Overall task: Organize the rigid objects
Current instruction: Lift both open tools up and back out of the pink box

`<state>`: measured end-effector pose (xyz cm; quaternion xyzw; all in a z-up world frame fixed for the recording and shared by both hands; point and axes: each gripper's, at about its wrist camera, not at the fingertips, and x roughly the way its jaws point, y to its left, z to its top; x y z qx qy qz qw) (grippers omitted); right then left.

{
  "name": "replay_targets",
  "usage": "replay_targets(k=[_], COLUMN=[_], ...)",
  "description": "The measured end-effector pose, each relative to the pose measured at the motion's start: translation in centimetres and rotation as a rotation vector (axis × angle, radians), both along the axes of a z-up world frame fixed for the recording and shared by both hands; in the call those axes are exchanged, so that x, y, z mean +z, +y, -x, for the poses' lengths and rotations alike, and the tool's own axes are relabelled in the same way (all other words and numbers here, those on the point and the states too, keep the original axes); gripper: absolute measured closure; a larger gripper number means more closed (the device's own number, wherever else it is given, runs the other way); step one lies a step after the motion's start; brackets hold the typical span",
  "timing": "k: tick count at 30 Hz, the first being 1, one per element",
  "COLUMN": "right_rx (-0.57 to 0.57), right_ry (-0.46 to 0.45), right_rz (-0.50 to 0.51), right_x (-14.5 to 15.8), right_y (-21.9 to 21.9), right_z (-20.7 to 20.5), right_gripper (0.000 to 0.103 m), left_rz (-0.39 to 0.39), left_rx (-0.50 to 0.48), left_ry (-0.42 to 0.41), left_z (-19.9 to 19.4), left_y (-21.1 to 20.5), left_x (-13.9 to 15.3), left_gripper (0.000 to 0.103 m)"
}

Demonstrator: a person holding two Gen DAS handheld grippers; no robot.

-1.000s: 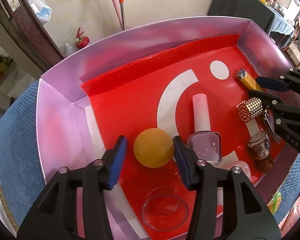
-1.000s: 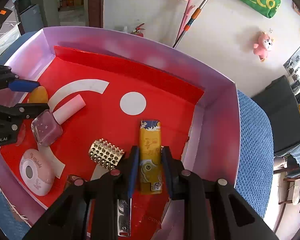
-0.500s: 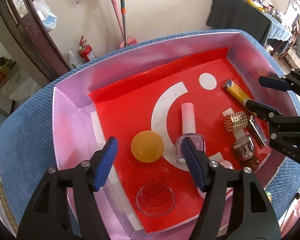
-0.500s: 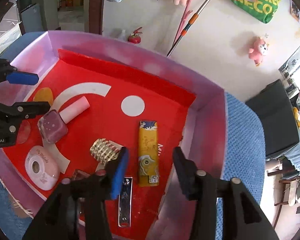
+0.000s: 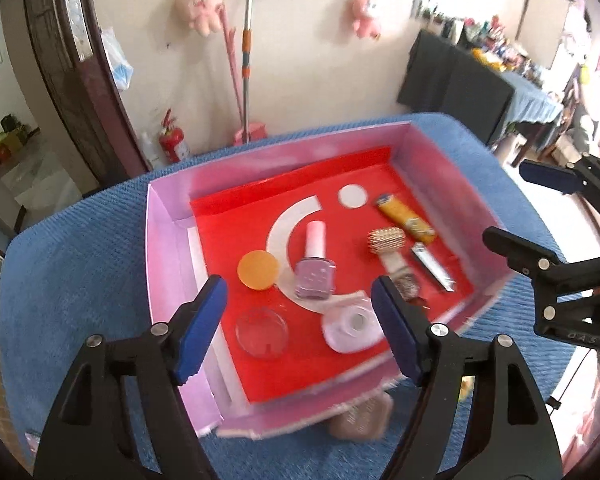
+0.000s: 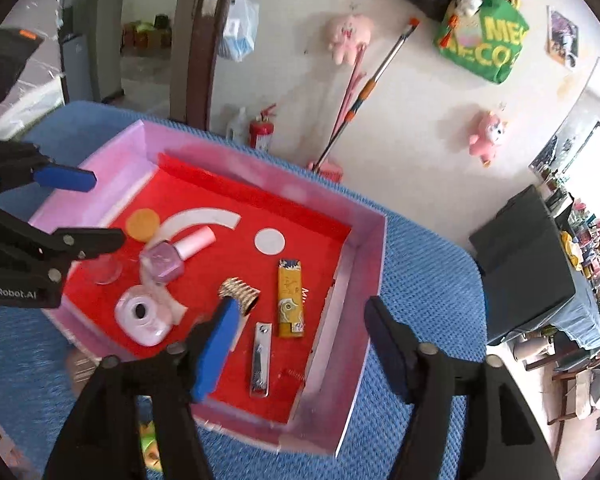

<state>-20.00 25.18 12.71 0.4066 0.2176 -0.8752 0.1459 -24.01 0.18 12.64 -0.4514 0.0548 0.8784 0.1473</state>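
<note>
A pink-walled box (image 5: 168, 248) (image 6: 362, 280) with a red floor holds an orange ball (image 5: 259, 270) (image 6: 142, 224), a purple nail polish bottle (image 5: 315, 268) (image 6: 172, 254), a yellow lighter (image 5: 406, 218) (image 6: 290, 298), a gold studded cylinder (image 5: 386, 239) (image 6: 240, 294), a nail clipper (image 5: 432, 266) (image 6: 261, 358), a pink round case (image 5: 352, 324) (image 6: 142, 316), a clear dish (image 5: 262, 333) (image 6: 104, 270) and a small glittery jar (image 5: 406, 282). My left gripper (image 5: 298, 328) is open and empty above the box's near side. My right gripper (image 6: 296, 354) is open and empty above the near right corner.
The box lies on a blue textured cloth (image 5: 68, 264) (image 6: 428, 256). A brown object (image 5: 360, 416) sticks out under the box's near edge. A wall with plush toys, a mop and a fire extinguisher (image 5: 172, 140) stands behind.
Both grippers have opened wide and pulled up and back from the box. The right one let go of the yellow lighter; the left one left the orange ball.
</note>
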Motion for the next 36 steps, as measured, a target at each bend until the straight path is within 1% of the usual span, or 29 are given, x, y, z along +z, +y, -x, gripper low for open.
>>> replay_targets(k=[4,5,6,7,9,11,15,18,19,21,25,28,32,34,36], right_rx=[0.003,0.004,0.005,0.009,0.014,0.017,0.021,0.02,0.018,0.013,-0.013,-0.024,-0.037,-0.053,-0.061], right_ry=[0.05,0.06,0.07,0.091,0.126,0.151,0.211,0.251,0.267,0.284,0.323,0.336,0.361,0.371,0.346], right_rz=[0.05,0.067,0.079,0.1,0.131,0.163,0.23,0.259,0.279,0.305,0.329,0.327,0.314,0.321,0.33], right_x=[2.0,2.5,2.9,3.5,4.5,5.3,6.7,7.0,7.1,7.0,6.1,4.5,2.4,1.4,0.2], right_y=[0.7,0.9,1.0,1.4,1.9,2.5,3.8,4.5,4.9,5.4,6.0,5.9,5.6,5.4,5.3], right_z=[-3.1,-4.0,-4.8,-6.0,-7.8,-9.6,-13.4,-15.8,-16.9,-18.2,-20.8,-22.2,-23.8,-24.2,-24.0], right_gripper=[0.028,0.027,0.024,0.019,0.016,0.015,0.008,0.005,0.003,0.001,0.0,0.0,0.0,0.0,0.0], left_rz=[-0.016,-0.019,-0.025,-0.028,-0.035,-0.038,-0.047,-0.059,-0.062,-0.072,-0.097,-0.109,-0.089,-0.111,-0.133], left_rx=[-0.003,0.001,0.008,0.015,0.024,0.03,0.032,0.043,0.045,0.05,0.061,0.073,0.103,0.103,0.111], left_ry=[0.096,0.114,0.142,0.166,0.224,0.263,0.344,0.41,0.424,0.455,0.485,0.472,0.473,0.444,0.416], left_z=[-4.7,-5.7,-6.5,-7.4,-9.3,-10.9,-14.3,-17.0,-17.7,-19.2,-21.4,-22.0,-22.5,-22.5,-22.4], left_y=[0.8,1.0,0.8,0.7,0.6,0.5,0.6,0.7,0.7,0.7,0.7,0.5,0.3,0.1,-0.3], left_x=[1.8,2.0,2.4,2.8,3.6,4.1,4.7,4.9,4.9,4.6,3.6,2.5,0.9,-0.1,-1.1], left_gripper=[0.028,0.025,0.022,0.022,0.021,0.02,0.012,0.009,0.006,0.005,0.005,0.005,0.005,0.005,0.005])
